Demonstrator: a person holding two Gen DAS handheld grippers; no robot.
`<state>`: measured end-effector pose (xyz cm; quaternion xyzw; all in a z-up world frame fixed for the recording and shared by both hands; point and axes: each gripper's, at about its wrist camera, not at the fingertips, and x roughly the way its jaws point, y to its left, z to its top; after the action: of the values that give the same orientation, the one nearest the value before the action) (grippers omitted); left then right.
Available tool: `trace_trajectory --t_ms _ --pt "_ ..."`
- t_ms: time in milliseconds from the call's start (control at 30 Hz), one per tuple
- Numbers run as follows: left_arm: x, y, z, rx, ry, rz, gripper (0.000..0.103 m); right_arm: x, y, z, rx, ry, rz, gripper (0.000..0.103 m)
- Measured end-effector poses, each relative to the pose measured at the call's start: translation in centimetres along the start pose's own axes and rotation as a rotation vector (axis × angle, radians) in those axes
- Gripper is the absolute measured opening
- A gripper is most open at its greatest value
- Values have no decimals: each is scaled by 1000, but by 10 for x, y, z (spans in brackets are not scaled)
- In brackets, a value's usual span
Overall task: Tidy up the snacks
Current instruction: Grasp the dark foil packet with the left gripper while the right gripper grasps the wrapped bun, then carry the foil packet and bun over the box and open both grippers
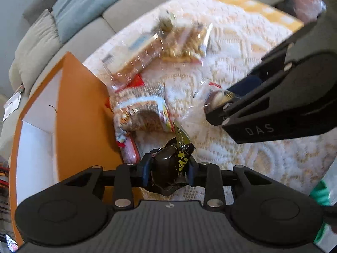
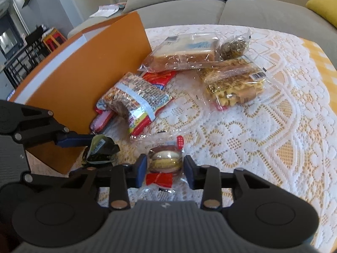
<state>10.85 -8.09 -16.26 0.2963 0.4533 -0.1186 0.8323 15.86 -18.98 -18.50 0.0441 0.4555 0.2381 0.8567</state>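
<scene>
My left gripper (image 1: 168,168) is shut on a dark snack packet with yellow print (image 1: 170,166), held just right of the orange box (image 1: 84,109); that packet also shows in the right wrist view (image 2: 101,149). My right gripper (image 2: 165,168) straddles a clear-wrapped round pastry (image 2: 165,161) lying on the lace tablecloth (image 2: 263,126); its blue pads sit at the wrapper's sides with a small gap. In the left wrist view the right gripper (image 1: 219,109) is at the pastry (image 1: 217,99). Several other snacks lie beyond.
The orange box (image 2: 80,84) stands open at the left, white inside (image 1: 35,147). A printed snack bag (image 2: 137,103), a pink sausage pack (image 2: 102,119), a bread bag (image 2: 183,52) and a pasta bag (image 2: 236,84) lie on the cloth. A sofa (image 2: 231,10) lies behind.
</scene>
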Motion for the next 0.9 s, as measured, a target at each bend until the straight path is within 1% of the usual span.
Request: trace_trajectory --t_ms 67,133,333,467,600,667,767,900 --pt "-13 4 1 -19 -42 -16 38 -8 -1 -1 1 -22 -18 33" --pt "-26 7 3 -32 -72 -20 38 -15 -3 -2 27 -38 -17 33" --pt "-58 23 7 -96 -119 -45 38 -38 11 -1 29 -69 -47 33" --pt "-82 42 8 -151 -160 -51 38 -56 31 2 28 -116 -25 33" --pt "-104 68 4 -228 -189 -49 38 -77 52 6 22 -172 13 33" --pt "-109 83 1 -268 -180 -34 38 -85 64 9 18 -195 32 33" --pt "-112 109 -3 -333 -159 8 38 -95 86 17 1 -222 71 33" --pt "-110 143 -13 -394 -141 55 38 -101 120 35 -102 -237 102 33"
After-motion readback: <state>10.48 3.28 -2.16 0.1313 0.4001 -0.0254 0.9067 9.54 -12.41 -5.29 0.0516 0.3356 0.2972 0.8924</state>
